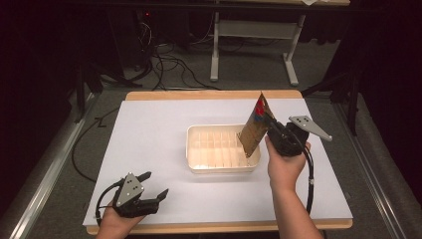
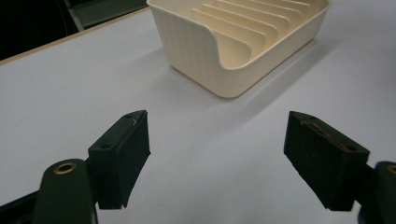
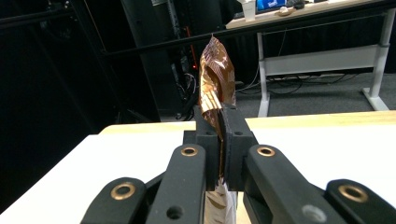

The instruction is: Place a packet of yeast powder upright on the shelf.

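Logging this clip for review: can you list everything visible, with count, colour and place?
slotted tray: 1, cream, centre of the table, upright dividers inside
snack packet: 1, brown and coppery with a red and blue print, held upright over the tray's right end
table: 1, white top with wooden edge
desk: 1, white legs, on the floor behind the table
cables: several, black, on the grey floor behind the table
left tool: 1, black, near-left of the table, jaws wide apart, holding nothing
right tool: 1, black, right of the tray, jaws closed on the packet
hands: 2, one on each tool
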`<state>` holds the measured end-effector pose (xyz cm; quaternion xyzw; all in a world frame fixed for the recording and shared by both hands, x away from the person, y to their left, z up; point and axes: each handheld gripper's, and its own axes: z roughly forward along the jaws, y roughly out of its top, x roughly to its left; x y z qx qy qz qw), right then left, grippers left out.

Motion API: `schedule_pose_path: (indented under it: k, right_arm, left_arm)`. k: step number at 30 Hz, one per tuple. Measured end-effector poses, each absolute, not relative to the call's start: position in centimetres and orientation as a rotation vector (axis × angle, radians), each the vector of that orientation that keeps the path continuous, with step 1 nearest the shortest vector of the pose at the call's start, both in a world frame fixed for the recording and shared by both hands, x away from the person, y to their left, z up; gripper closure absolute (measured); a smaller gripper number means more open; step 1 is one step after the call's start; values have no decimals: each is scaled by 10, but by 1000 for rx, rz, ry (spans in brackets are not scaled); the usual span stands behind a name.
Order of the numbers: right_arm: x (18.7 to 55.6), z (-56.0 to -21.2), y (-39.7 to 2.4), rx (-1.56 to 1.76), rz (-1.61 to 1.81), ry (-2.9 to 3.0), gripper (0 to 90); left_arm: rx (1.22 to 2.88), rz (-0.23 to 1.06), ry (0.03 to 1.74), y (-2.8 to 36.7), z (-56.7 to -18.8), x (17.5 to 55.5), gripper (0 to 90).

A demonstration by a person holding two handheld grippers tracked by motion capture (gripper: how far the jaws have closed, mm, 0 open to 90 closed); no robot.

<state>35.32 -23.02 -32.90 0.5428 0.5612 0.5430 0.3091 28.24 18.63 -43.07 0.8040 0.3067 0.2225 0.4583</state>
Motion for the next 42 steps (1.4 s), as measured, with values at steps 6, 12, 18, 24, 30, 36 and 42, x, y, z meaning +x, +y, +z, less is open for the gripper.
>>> schedule_pose_path:
  k: [6, 12, 18, 24, 30, 36, 42]
  right_arm:
    - [358, -334, -221, 1429, 1410, 1497, 883]
    - [361, -337, -213, 1424, 1399, 1506, 882]
    - [361, -338, -209, 1418, 1402, 1513, 882]
    - [360, -339, -207, 1422, 1416, 1514, 881]
    - [360, -340, -204, 1420, 1430, 1520, 881]
    - [364, -343, -200, 1438, 1445, 1533, 881]
    - [368, -342, -193, 1438, 1448, 1550, 881]
  left_arm:
    - [1980, 547, 753, 186, -430, 282, 229]
    - [1978, 545, 754, 187, -430, 282, 229]
    - [1977, 543, 753, 187, -430, 282, 229]
    - [1986, 538, 746, 184, -431, 282, 230]
    - [1986, 541, 744, 184, -431, 281, 230]
    - [1979, 539, 751, 186, -431, 281, 230]
    - [1979, 536, 751, 186, -431, 282, 231]
